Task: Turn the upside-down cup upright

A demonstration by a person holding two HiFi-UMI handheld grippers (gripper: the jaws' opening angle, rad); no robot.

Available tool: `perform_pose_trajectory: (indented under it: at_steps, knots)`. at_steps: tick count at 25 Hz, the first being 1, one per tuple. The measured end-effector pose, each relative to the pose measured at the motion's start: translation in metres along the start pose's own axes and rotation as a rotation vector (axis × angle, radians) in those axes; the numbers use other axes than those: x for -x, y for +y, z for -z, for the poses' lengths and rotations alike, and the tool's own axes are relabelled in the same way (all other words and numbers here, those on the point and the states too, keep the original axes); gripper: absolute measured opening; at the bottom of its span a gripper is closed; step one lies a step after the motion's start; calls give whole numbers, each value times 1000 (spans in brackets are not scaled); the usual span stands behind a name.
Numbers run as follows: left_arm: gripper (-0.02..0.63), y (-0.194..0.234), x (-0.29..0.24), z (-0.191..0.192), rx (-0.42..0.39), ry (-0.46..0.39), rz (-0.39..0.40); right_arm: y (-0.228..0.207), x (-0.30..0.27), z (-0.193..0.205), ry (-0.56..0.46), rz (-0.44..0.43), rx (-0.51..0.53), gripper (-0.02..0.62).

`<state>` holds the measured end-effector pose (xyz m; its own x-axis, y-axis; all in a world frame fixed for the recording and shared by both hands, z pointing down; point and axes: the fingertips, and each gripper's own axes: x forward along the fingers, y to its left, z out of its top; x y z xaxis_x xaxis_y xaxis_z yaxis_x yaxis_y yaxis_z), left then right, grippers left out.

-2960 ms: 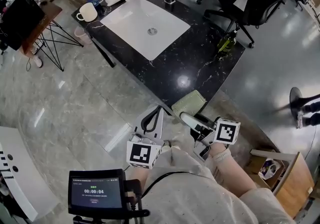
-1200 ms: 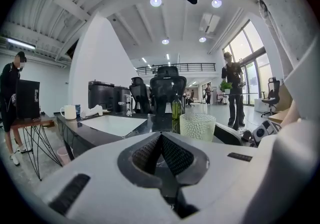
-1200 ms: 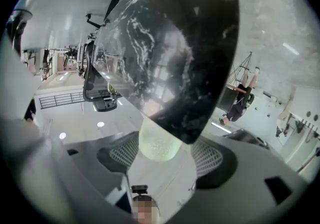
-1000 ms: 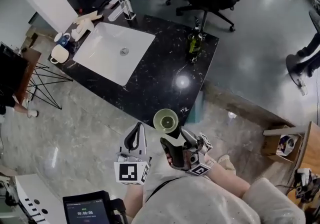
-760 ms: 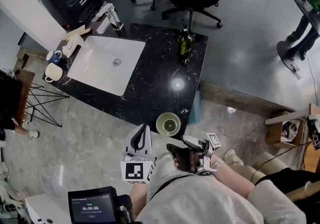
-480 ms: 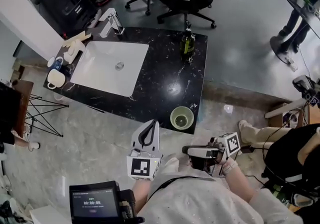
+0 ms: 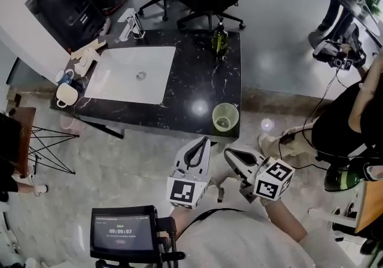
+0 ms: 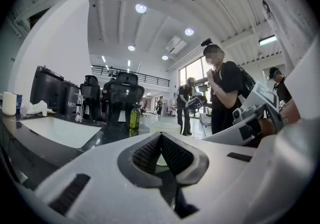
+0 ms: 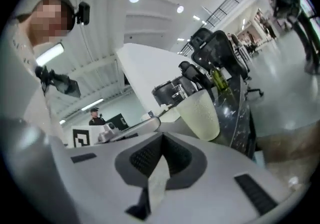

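Since a second ago, the cup [image 7: 225, 116] has left the right tongs [image 7: 231, 154] and stands upright on the black tabletop [image 7: 179, 105], at its near edge. Those tongs have drawn back from it, closed on nothing, their marker cube facing up. The left tongs [image 7: 198, 152] are held level beside them, pointing at the tabletop, tips together and empty. Pale green and translucent, the cup looks empty. A white sink [image 7: 133, 74] is set into the tabletop, with a green bottle [image 7: 219, 38] at the far edge and mugs [image 7: 66, 94] at the left end. A small screen [image 7: 122, 234] near the person reads 00:00:07.
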<state>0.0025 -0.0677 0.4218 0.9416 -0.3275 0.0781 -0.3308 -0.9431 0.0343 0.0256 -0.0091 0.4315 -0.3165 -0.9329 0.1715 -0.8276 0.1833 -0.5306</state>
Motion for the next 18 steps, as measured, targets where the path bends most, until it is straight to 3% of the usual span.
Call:
perform_pose_trajectory:
  at_steps: [7, 18]
  knots:
    - [6, -27, -3, -7, 38, -8, 23, 2, 15, -20, -53, 230, 236, 5]
    - [6, -39, -15, -10, 68, -4, 22, -2, 21, -29, -84, 245, 301, 5]
